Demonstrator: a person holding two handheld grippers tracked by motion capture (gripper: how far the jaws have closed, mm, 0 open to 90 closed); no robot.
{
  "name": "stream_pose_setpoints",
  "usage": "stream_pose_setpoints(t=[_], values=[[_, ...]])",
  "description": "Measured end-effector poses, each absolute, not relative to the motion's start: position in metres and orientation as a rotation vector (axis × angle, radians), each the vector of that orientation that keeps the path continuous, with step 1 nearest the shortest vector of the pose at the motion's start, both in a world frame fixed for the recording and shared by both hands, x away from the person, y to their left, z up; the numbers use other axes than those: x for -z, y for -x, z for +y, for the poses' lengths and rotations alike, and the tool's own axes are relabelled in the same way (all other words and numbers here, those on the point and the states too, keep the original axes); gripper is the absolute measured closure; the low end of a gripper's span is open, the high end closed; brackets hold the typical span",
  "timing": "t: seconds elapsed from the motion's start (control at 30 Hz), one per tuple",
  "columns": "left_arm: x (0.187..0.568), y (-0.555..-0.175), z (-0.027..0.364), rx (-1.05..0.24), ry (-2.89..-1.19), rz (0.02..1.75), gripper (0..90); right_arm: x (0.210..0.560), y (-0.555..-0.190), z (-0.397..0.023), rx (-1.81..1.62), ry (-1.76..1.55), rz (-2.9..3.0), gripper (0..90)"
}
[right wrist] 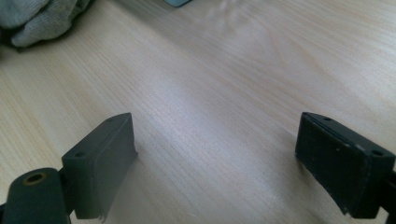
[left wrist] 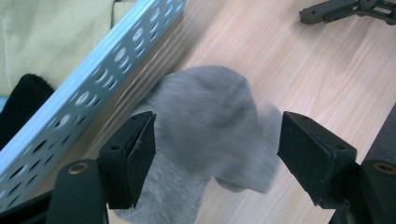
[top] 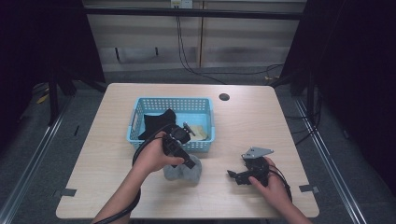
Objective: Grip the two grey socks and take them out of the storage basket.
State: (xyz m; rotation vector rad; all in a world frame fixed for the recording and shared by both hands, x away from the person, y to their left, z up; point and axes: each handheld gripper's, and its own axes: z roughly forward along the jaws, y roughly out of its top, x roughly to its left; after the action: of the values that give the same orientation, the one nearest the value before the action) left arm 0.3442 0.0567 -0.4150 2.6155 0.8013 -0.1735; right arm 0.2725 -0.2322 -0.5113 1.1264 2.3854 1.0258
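A crumpled grey sock point(top: 184, 173) lies on the wooden table just in front of the blue basket point(top: 173, 101). My left gripper point(top: 189, 163) points down over it. In the left gripper view the sock point(left wrist: 210, 121) sits between the two spread jaws of the left gripper point(left wrist: 215, 144), and the right pad stands clear of it, so the gripper is open. My right gripper point(top: 233, 176) rests low at the table's front right, open, with bare wood between its jaws point(right wrist: 215, 144). The sock point(right wrist: 32, 18) shows at the top left of the right gripper view.
The basket wall point(left wrist: 93, 88) holds a black cloth point(top: 156, 123) and a pale yellow cloth point(top: 198, 132) inside. A round cable hole point(top: 224, 97) sits at the table's back. The right gripper point(left wrist: 345, 10) lies beyond the sock in the left gripper view.
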Motion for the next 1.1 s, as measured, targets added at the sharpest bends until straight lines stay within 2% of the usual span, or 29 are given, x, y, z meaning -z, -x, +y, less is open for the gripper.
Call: stream_pose_setpoints(t=[0.3,1.1], values=[[0.409,-0.341,0.073,0.109,-2.599,0.838,26.5,0.511,-0.272,-0.232,-1.026,-1.126,2.385,11.5],[0.423,-0.331,0.106,0.077,-2.511,0.895,23.8,0.511,-0.273,-0.232,-1.026,-1.126,2.385,11.5]])
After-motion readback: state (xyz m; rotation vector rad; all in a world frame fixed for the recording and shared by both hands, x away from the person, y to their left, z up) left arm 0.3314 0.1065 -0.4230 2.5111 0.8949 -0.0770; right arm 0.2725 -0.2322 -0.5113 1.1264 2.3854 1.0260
